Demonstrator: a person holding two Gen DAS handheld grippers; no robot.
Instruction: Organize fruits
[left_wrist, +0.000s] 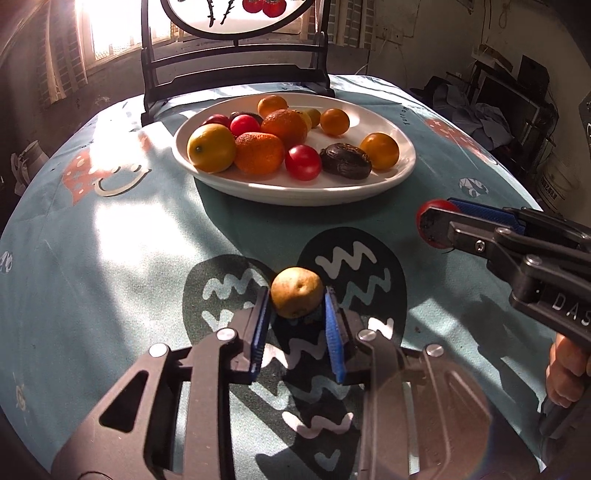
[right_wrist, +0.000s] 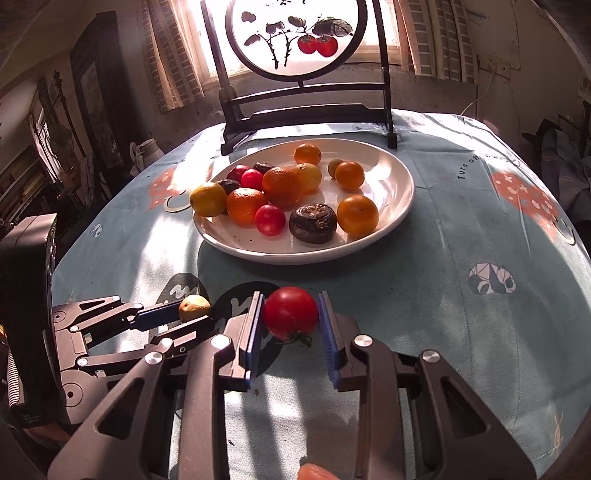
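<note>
A white plate (left_wrist: 369, 188) (right_wrist: 402, 177) at the table's middle holds several oranges, yellow citrus, small red tomatoes and dark brown fruits. My left gripper (left_wrist: 297, 299) (right_wrist: 194, 314) is shut on a small yellow-brown fruit (left_wrist: 297, 297) (right_wrist: 194, 306) just above the blue patterned tablecloth, in front of the plate. My right gripper (right_wrist: 291, 314) (left_wrist: 437, 221) is shut on a red tomato (right_wrist: 291, 314) (left_wrist: 432, 206), stem downward, to the right of the left gripper. Both blue pads press on their fruit.
A dark wooden stand with a round painted screen (right_wrist: 295, 37) (left_wrist: 236, 48) rises behind the plate. The round table's cloth (right_wrist: 461, 314) drops off at the left and right edges. Part of a hand (left_wrist: 565, 373) shows on the right gripper's handle.
</note>
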